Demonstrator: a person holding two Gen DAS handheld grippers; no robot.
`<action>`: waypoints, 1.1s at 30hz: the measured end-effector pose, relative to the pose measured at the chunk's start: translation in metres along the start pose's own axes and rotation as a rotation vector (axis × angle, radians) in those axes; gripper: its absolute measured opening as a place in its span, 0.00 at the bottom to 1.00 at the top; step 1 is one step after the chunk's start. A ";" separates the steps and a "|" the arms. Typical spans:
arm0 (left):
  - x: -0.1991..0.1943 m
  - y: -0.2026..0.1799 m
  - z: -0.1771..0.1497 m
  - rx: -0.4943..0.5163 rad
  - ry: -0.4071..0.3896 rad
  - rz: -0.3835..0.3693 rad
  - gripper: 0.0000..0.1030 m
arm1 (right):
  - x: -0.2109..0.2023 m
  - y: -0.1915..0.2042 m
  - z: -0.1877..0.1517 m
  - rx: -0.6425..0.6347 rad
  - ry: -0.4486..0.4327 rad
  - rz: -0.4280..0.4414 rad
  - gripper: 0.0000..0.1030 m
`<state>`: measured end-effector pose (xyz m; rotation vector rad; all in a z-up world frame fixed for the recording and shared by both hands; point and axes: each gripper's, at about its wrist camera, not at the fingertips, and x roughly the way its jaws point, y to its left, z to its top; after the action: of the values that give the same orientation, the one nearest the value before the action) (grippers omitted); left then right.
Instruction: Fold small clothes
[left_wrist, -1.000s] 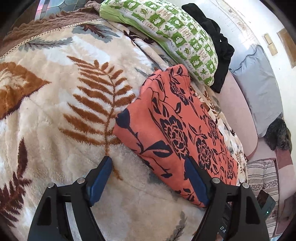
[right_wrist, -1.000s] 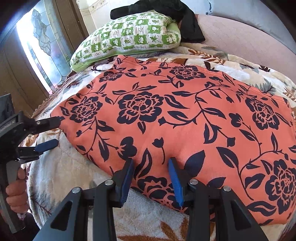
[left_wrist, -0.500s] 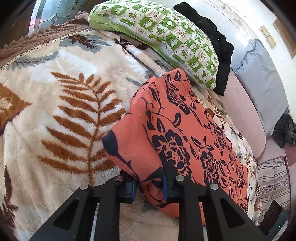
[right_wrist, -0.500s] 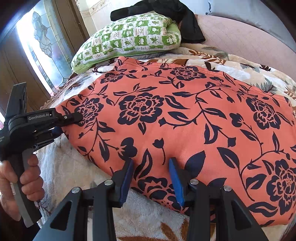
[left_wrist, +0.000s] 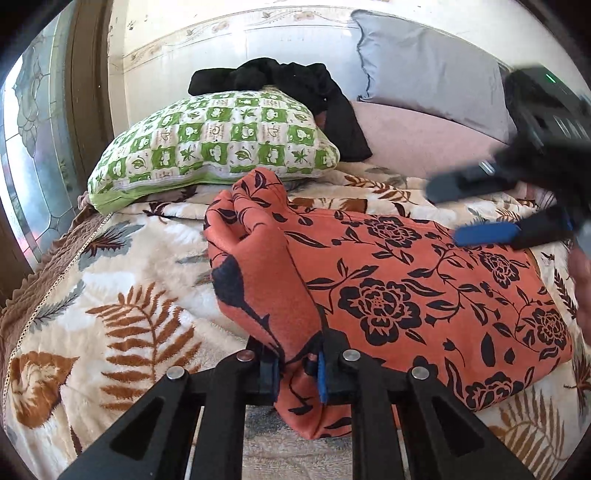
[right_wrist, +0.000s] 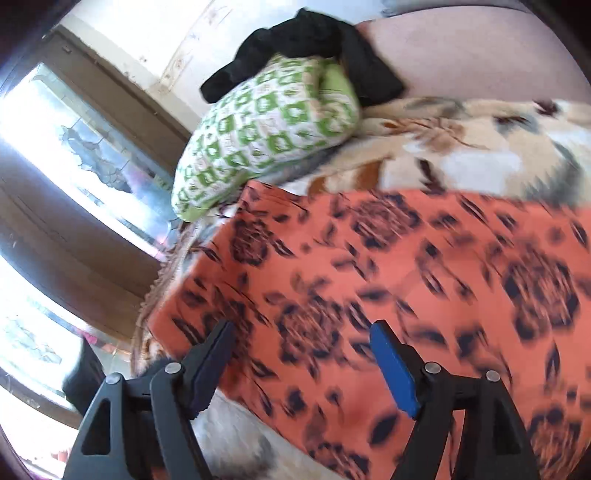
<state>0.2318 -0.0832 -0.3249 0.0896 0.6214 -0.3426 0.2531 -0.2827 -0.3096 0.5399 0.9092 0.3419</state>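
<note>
An orange cloth with black flowers (left_wrist: 406, 295) lies on a cream blanket with leaf prints (left_wrist: 110, 295). My left gripper (left_wrist: 297, 369) is shut on the cloth's near left corner and holds it up, so the edge stands in a bunched fold (left_wrist: 255, 258). My right gripper (right_wrist: 303, 369) is open above the cloth (right_wrist: 406, 277), empty; its view is blurred by motion. The right gripper also shows in the left wrist view (left_wrist: 491, 206), hovering over the cloth's far right side.
A green and white checked pillow (left_wrist: 218, 144) lies behind the cloth with a black garment (left_wrist: 295, 85) on top. A grey cushion (left_wrist: 424, 74) leans on the wall over a pink mattress (left_wrist: 424, 140). A glass door (right_wrist: 74, 147) stands at the left.
My left gripper has closed on the cloth's corner and lifted it, bunching the edge. My right gripper has opened wider and swung up over the cloth.
</note>
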 end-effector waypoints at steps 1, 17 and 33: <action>0.000 -0.003 0.000 0.013 -0.003 0.000 0.14 | 0.012 0.009 0.018 -0.011 0.046 0.037 0.77; -0.011 -0.044 -0.010 0.229 -0.072 -0.005 0.14 | 0.172 0.080 0.105 -0.138 0.341 -0.192 0.42; -0.026 -0.195 -0.012 0.266 -0.117 -0.477 0.14 | -0.053 -0.095 0.089 -0.038 0.031 -0.399 0.16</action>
<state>0.1392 -0.2572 -0.3156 0.1746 0.4732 -0.8861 0.3007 -0.4131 -0.2851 0.3085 1.0147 0.0057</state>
